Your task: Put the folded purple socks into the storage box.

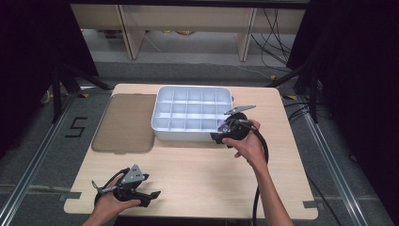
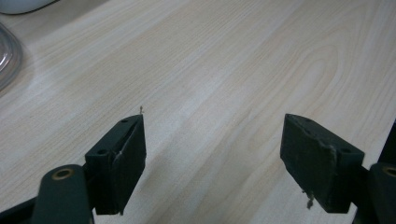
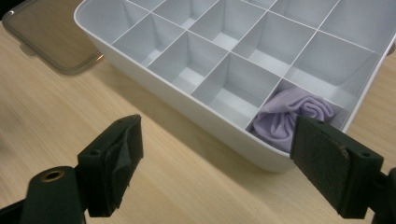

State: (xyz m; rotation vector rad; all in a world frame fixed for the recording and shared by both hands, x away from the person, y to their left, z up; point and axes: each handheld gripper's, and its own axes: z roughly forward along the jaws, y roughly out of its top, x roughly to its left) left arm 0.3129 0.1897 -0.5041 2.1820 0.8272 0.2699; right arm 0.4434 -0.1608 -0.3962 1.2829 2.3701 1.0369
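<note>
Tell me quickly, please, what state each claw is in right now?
Left claw: open, holding nothing, over bare table.
Right claw: open, holding nothing; lilac cloth lies in the tray.

Pale wood-grain table [image 2: 224, 60], smooth, faintly satin. White plastic divided box [image 3: 187, 100], smooth and slightly glossy, with thin moulded partitions. Soft lilac cloth [image 3: 292, 114], matt, creased and bunched in a corner compartment. Smoky translucent plastic lid [image 1: 124, 123], smooth with a dull sheen. Black matt plastic jaws on both grippers; pads [image 3: 334, 161] rubbery, scuffed, frayed at the edges.
</note>
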